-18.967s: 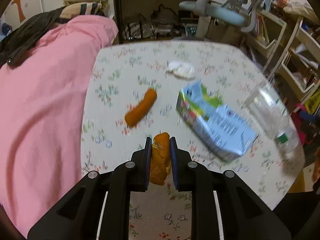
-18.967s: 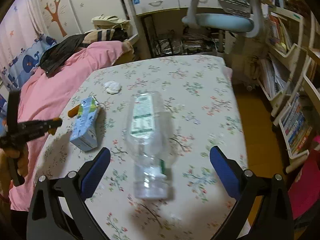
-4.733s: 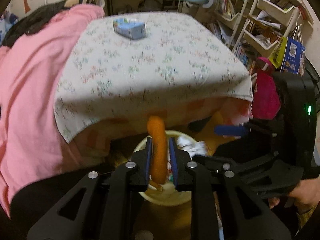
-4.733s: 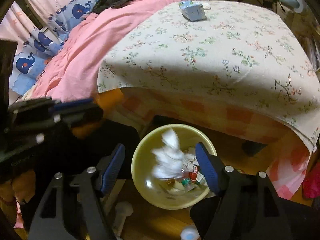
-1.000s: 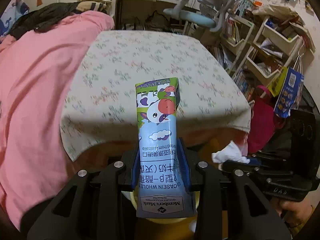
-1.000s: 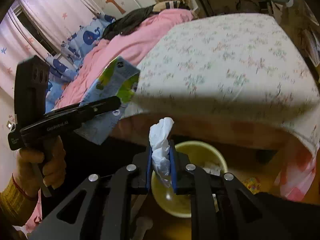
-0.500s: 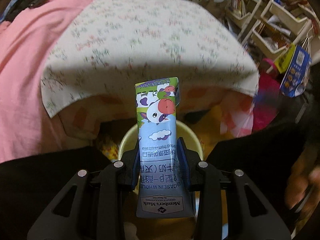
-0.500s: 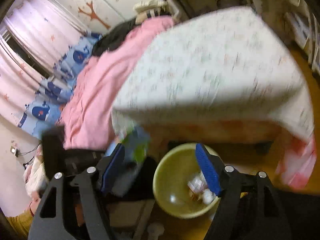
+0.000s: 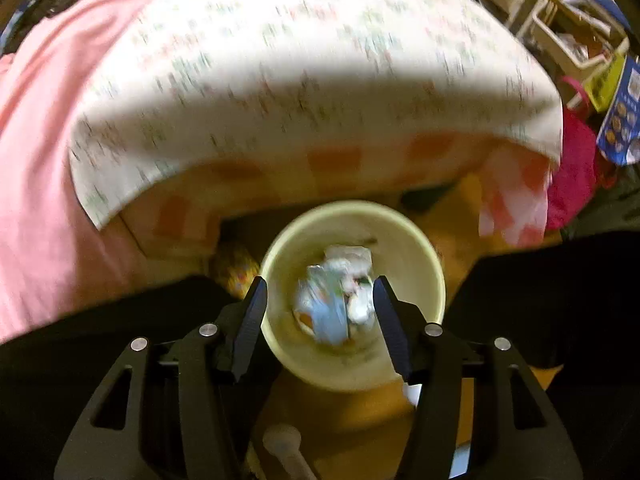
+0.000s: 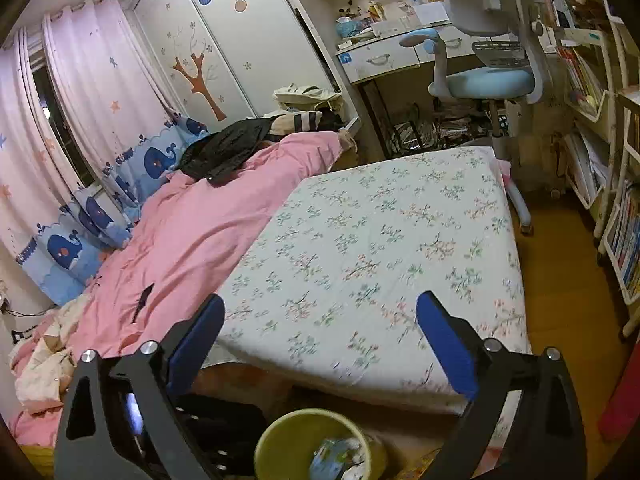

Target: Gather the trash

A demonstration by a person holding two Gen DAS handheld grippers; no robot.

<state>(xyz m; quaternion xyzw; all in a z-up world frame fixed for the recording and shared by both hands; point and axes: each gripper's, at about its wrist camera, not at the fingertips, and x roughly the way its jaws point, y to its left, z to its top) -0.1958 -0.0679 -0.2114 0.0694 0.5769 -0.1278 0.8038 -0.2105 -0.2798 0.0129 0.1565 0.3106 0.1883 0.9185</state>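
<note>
Hovering over the yellow bin [image 9: 434,276] on the floor by the counter [image 10: 380,248], left claw [image 9: 318,308] wide open, holding nothing. Right claw [image 10: 320,328] wide open too, holding nothing. Milk carton [image 9: 322,312] down in the bin with white tissue [image 9: 352,258]. Probably light, squashy stuff; best pinched across flat sides.
</note>
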